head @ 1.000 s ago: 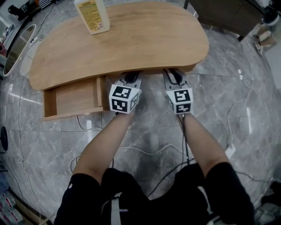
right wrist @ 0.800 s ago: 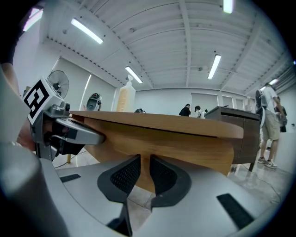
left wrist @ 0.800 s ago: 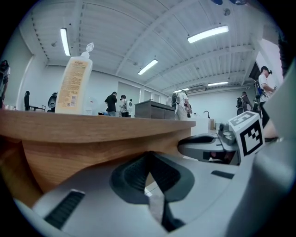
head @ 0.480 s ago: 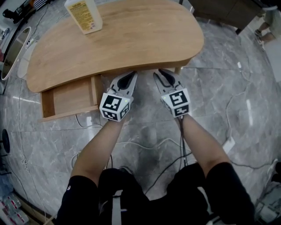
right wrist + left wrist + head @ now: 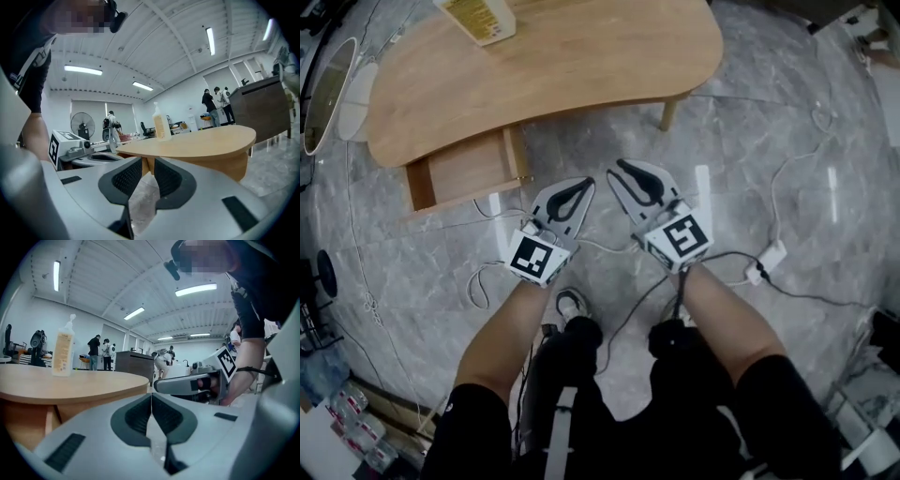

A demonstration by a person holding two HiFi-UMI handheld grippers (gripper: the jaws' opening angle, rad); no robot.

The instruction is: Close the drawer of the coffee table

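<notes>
The wooden coffee table [image 5: 562, 66] fills the top of the head view. Its drawer [image 5: 469, 169] stands pulled out under the left front edge, showing a bare wooden bottom. Both grippers hang side by side over the marble floor, short of the table and right of the drawer, touching nothing. My left gripper [image 5: 586, 184] is shut, its pads [image 5: 140, 416] pressed together with nothing in them. My right gripper [image 5: 614, 172] has a narrow gap between its pads [image 5: 126, 180] and holds nothing. The table top [image 5: 70, 385] [image 5: 197, 143] lies ahead in both gripper views.
A pump bottle [image 5: 478, 19] stands on the table's far left. An oval mirror [image 5: 328, 84] lies left of the table. Cables and a power strip [image 5: 766, 258] trail across the floor. A table leg [image 5: 670, 112] shows at the right. People stand far off [image 5: 96, 350].
Both grippers have drawn back from the table's front edge and risen. The table now sits farther off in the head view. The drawer is as far out as before.
</notes>
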